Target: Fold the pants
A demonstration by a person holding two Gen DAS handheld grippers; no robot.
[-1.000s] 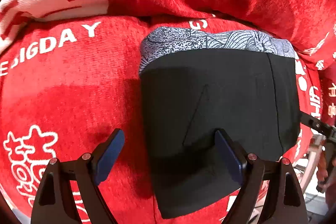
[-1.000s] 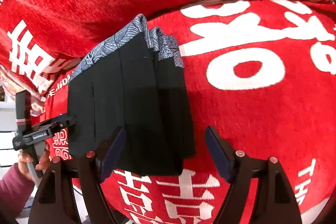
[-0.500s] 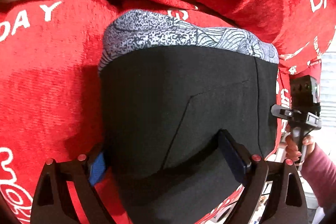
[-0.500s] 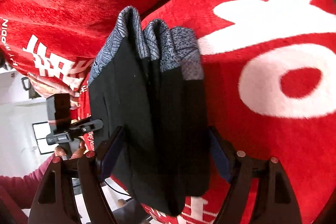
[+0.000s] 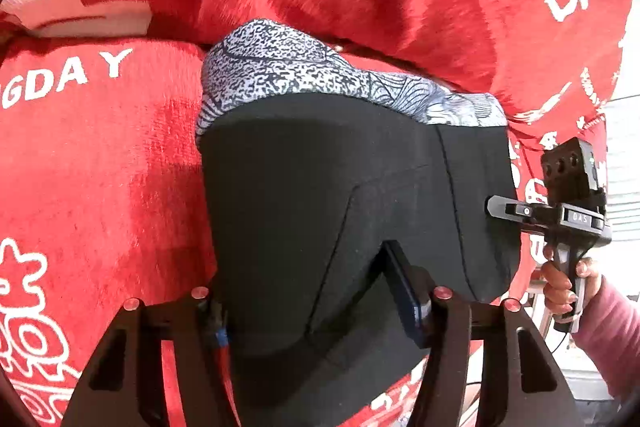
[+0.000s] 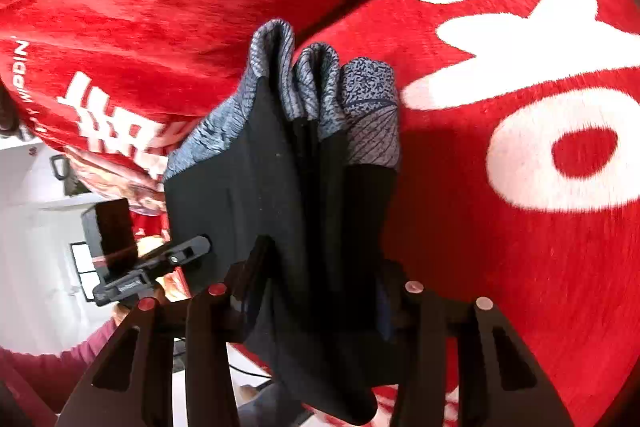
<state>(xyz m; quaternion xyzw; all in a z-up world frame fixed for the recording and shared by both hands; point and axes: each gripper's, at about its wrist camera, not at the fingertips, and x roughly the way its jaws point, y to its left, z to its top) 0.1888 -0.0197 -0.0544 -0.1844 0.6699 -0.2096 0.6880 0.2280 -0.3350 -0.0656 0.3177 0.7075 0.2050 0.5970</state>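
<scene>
Folded black pants (image 5: 320, 195) with a grey patterned waistband (image 5: 304, 75) are shown gathered into a thick stack and raised on edge above a red printed blanket (image 5: 100, 155). The left gripper (image 5: 316, 291) is closed around the near edge of the stack, one finger (image 5: 404, 287) lying on the cloth and the other buried beneath it. The right gripper (image 6: 320, 275) is likewise clamped on the bundle from its side, the layers (image 6: 312, 95) fanning apart at the far end. The folding is judged essentially complete, the step in hand being transfer of the bundle. The next move is judged to call for level lowering onto the blanket and simultaneous release, lest the layers splay
</scene>
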